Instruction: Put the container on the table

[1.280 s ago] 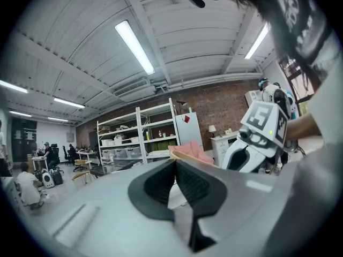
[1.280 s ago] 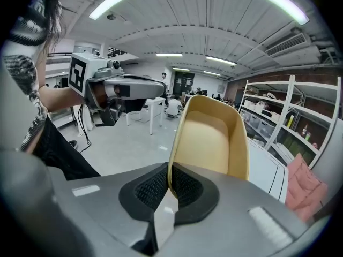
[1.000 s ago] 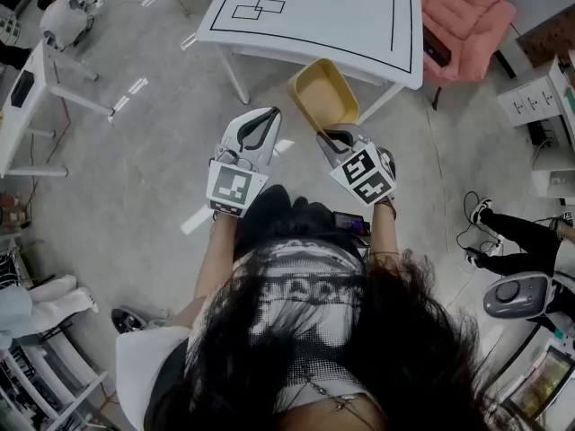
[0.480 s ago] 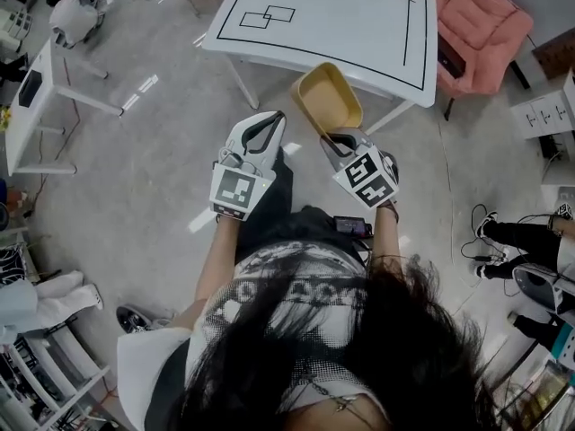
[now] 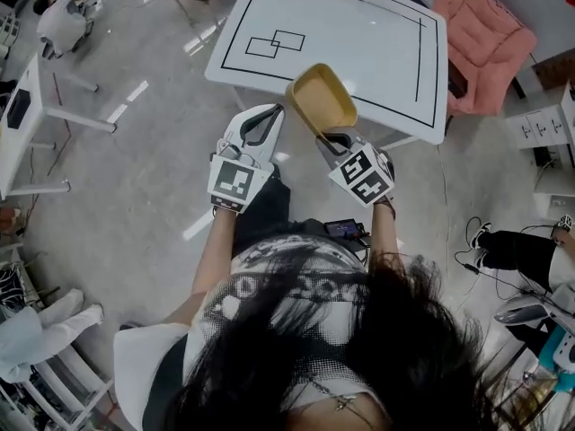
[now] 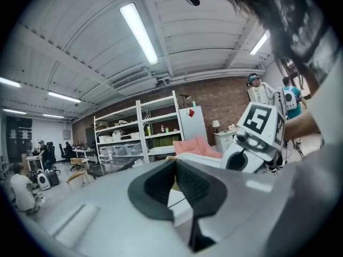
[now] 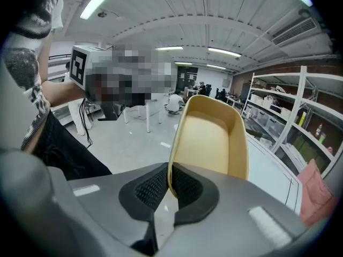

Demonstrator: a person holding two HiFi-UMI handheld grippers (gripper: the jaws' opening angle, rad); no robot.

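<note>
A tan, open-topped container (image 5: 321,100) hangs tilted in the air, and its far end overlaps the near edge of the white table (image 5: 359,34) marked with black lines. My right gripper (image 5: 328,138) is shut on the container's near rim. In the right gripper view the rim (image 7: 177,143) is pinched between the dark pads (image 7: 146,189), and the container (image 7: 211,138) rises ahead of the jaws. My left gripper (image 5: 272,112) floats beside it at the left, shut and empty. In the left gripper view its pads (image 6: 155,186) meet, and the right gripper's marker cube (image 6: 261,123) shows at the right.
A pink padded chair (image 5: 490,39) stands at the table's right. A white desk (image 5: 27,124) is at the far left, a white drawer unit (image 5: 544,119) at the right edge. A person's legs (image 5: 508,245) stretch in from the right. Metal shelving (image 7: 308,116) lies beyond the table.
The table has come closer in the head view. The container, held by the right gripper throughout, has moved from short of the table's edge to over it. The left gripper stays shut alongside.
</note>
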